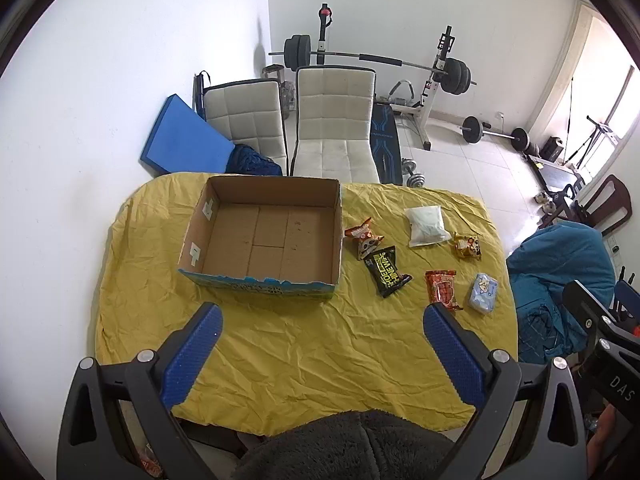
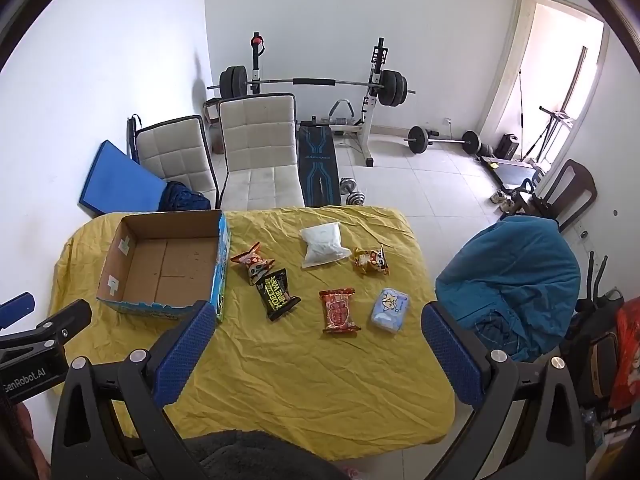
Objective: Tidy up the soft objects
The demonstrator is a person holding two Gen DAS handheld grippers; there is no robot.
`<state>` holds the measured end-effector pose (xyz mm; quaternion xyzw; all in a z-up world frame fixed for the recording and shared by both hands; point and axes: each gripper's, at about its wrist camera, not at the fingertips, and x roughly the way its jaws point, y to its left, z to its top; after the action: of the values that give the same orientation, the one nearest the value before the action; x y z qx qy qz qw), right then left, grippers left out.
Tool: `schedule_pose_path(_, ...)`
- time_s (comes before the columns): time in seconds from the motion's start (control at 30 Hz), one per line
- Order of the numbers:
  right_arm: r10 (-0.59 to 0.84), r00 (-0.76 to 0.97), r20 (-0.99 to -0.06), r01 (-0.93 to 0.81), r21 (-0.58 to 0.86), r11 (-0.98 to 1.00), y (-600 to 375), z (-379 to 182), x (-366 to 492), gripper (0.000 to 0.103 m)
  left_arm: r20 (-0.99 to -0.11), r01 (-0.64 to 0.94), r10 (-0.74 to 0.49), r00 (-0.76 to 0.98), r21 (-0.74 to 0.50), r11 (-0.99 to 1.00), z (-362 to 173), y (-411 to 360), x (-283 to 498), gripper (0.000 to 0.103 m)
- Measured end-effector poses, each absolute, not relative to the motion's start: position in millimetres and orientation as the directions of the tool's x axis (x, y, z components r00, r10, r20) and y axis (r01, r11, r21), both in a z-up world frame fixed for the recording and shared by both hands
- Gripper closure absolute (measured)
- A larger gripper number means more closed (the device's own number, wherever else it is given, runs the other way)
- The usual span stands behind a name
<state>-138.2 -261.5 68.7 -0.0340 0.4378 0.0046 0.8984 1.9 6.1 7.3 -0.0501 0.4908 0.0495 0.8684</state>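
Six crinkly soft packets [image 2: 339,310] beside open cardboard box [image 2: 164,268]; yellow cloth [image 2: 304,380]

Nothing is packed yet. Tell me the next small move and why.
Probably lower the right gripper onto the red snack packet: it lies nearest, just ahead of the open jaws, and the cardboard box holds nothing while all six packets lie on the yellow cloth.
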Motion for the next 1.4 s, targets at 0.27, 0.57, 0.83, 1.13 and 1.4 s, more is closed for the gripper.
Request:
schedule_pose_path(0.27, -0.021, 0.62, -0.785, -0.036, -0.055, 0.998, -261.9, 69.5, -138.1, 0.0, -0.854, -0.137, 0.037, 0.519, -0.04, 0.99, 11.3, 11.5, 3.4, 0.0)
schedule_pose_path(0.57, -0.023, 0.62, -0.784, -0.038, -0.058, 0.998, -262.2, 66.8, -136.6, 0.0, -0.854, -0.134, 0.034, 0.52, -0.042, 0.99, 11.6, 11.0, 5.5, 0.0)
schedule_pose_path(0.83, -0.025, 0.624, -0.781, -0.037, -0.061, 0.997, -261.6, 67.0, -136.2, 0.0, -0.855, -0.129, 0.03, 0.518, -0.043, 0.991, 11.2, 10.8, 8.4, 0.0)
schedule_pose_path(1.13, -0.021, 0.626, -0.78, -0.039, -0.059, 0.998, -260.6, 67.0, -135.8, 0.0, -0.855, -0.124, 0.025, 0.518, -0.046, 0.991, 8.4, 9.1, 8.4, 0.0)
schedule_pose_path(1.4, -0.022, 0.628, -0.778, -0.036, -0.057, 0.998, -260.5, 66.7, -136.8, 0.0, -0.852, -0.121, 0.023, 0.524, -0.048, 0.991, 8.1, 9.5, 8.3, 0.0)
